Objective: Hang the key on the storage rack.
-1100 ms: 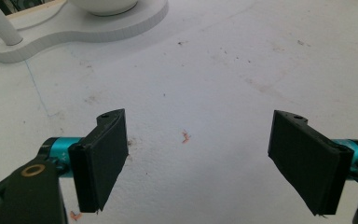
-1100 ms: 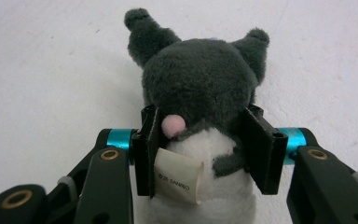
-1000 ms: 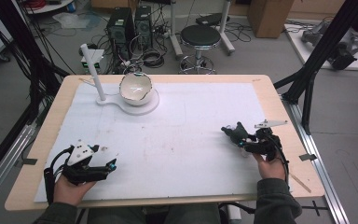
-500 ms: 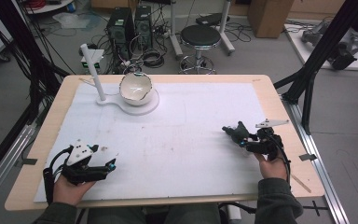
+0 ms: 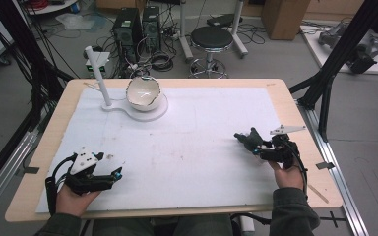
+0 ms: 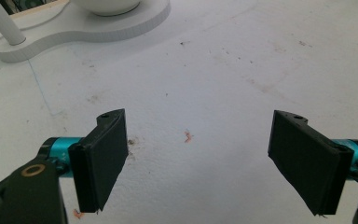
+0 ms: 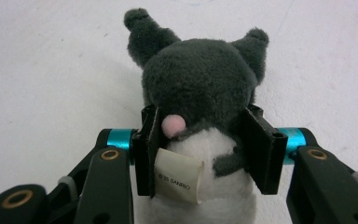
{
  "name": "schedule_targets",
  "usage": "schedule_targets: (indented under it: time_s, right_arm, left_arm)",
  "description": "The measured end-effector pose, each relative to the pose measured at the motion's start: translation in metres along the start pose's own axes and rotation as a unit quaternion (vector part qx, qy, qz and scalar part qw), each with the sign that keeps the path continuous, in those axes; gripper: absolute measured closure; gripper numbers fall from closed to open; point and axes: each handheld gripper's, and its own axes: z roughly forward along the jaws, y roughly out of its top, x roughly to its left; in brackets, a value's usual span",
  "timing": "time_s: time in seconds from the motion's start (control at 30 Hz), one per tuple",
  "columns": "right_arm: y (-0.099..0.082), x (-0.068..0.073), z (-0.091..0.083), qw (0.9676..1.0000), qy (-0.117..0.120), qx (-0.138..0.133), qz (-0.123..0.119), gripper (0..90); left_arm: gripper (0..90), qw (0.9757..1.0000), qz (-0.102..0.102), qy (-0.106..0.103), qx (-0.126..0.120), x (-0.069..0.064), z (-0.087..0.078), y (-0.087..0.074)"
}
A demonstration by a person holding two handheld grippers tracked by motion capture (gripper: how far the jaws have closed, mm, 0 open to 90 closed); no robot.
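Legibly, a cream sewn-in tag [image 7: 179, 175] on the plush toy [image 7: 200, 93] reads "© '25 SANRIO"; no other writing can be made out on it. The tag curls out from the toy's white lower body, just inside the right claw's [image 7: 200, 151] left-hand pad as its own camera shows it.

Right claw: closed on the plush toy. Both black pads press into the toy's sides, at the join of dark grey and white fabric, with a small pink tail between the pads. The toy's two dark ears point away from the claw, beyond its tips. In the high view the right claw [image 5: 250, 142] sits low over the white table [image 5: 187, 147] cover, the plush toy [image 5: 246, 139] projecting from its tips toward the table's middle, and the person's right hand [image 5: 286, 173] behind it.

Left claw [image 6: 205, 158]: wide open, nothing between the pads and nothing touching them. Bare, faintly stained table cover lies under and ahead of it. Well ahead of its tips stand a white flat base [image 6: 84, 28], a white post [image 6: 2, 25] and a white bowl [image 6: 107, 4] resting on that base. In the high view the left claw [image 5: 109, 176] rests low near the table's near edge, well apart from the right claw.
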Motion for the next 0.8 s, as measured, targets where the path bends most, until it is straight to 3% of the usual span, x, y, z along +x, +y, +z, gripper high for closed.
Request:
schedule_targets:
  time_s: [0.3,0.67,0.8]
  right_arm:
    - [0.009,0.005,-0.004,0.9998,0.019,-0.005,0.001,52.6]
    - [0.029,0.019,-0.009,0.9980,0.058,-0.023,-0.008,52.6]
    - [0.036,0.023,-0.010,0.9958,0.078,-0.044,-0.018,52.6]
  left_arm:
    - [20.2,1.0000,-0.002,0.001,-0.001,0.001,-0.001,0.000]
    - [20.2,1.0000,-0.004,0.002,-0.004,0.001,-0.002,0.000]
    - [20.2,1.0000,-0.003,0.001,-0.003,0.002,-0.002,-0.001]
